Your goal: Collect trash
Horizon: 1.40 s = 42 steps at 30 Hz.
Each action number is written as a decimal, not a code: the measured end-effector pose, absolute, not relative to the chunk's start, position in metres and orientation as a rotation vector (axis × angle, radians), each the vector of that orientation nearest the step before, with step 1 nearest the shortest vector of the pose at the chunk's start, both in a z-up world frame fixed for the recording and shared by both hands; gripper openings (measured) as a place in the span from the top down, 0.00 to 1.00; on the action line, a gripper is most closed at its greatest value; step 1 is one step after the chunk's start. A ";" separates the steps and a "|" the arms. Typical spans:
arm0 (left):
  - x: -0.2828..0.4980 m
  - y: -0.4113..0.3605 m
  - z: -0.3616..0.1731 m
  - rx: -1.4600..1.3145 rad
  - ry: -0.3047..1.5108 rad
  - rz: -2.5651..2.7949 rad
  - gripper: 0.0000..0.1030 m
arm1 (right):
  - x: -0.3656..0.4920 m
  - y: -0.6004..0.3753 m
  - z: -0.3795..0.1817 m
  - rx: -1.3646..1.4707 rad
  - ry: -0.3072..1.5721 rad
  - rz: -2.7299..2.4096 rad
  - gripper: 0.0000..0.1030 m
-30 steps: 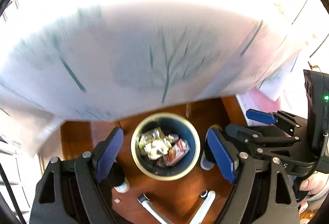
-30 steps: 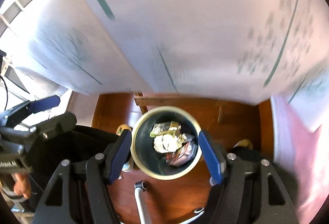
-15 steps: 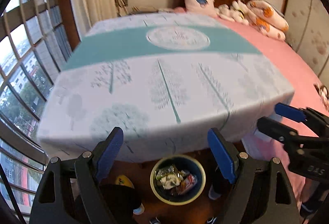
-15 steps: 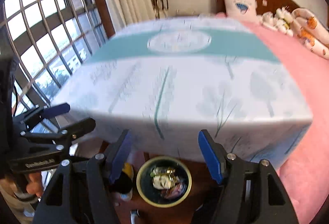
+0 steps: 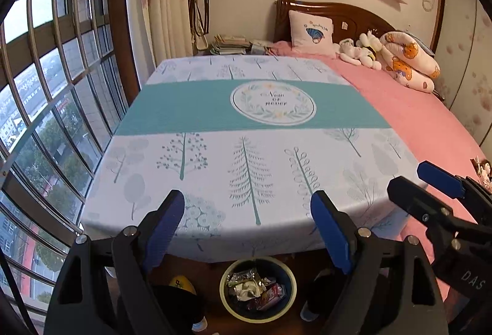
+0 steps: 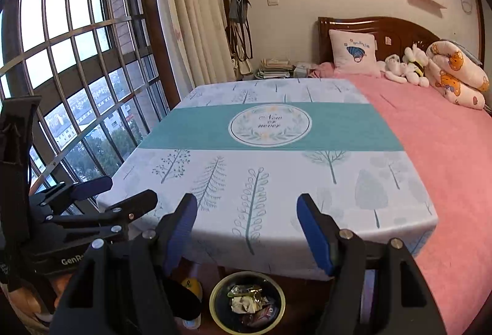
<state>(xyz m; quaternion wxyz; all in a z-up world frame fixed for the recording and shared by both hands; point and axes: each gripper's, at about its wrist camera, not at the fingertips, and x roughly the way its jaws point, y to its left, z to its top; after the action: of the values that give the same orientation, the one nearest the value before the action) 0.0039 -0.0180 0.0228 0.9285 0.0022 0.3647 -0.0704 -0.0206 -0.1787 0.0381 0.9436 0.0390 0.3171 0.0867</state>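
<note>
A round dark bin (image 5: 290, 289) with a pale rim stands on the wooden floor below the table's near edge. It holds crumpled wrappers (image 5: 246, 285). It also shows in the right wrist view (image 6: 215, 301), with the wrappers (image 6: 246, 302) inside. My left gripper (image 5: 247, 209) is open and empty, held above the bin at the table's near edge. My right gripper (image 6: 246, 212) is open and empty beside it. Each gripper shows in the other's view, the right one (image 5: 430, 190) and the left one (image 6: 101, 196).
A table with a white and teal tree-print cloth (image 5: 246, 126) fills the middle. A pink bed (image 5: 424, 120) with pillows and soft toys lies right. A barred window (image 5: 46, 89) runs along the left. A yellow object (image 5: 181, 282) sits on the floor left of the bin.
Both grippers have risen from low over the bin to above the table's edge and tilted up. The bin now looks small at the bottom, and the whole room is in view.
</note>
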 end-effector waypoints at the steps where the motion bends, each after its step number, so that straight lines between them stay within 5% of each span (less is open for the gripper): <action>1: 0.003 -0.019 0.025 0.008 0.743 -0.137 0.20 | -0.021 -0.178 0.039 0.078 0.644 0.177 0.34; 42: -0.004 -0.022 0.026 -0.003 0.780 -0.075 0.20 | -0.029 -0.176 0.031 0.103 0.641 0.112 0.34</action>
<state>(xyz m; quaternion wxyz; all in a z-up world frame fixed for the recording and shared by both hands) -0.0041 -0.0223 0.0258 0.9242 -0.0014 0.3801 -0.0367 -0.0285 -0.1756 0.0309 0.9462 0.0508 0.3147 0.0549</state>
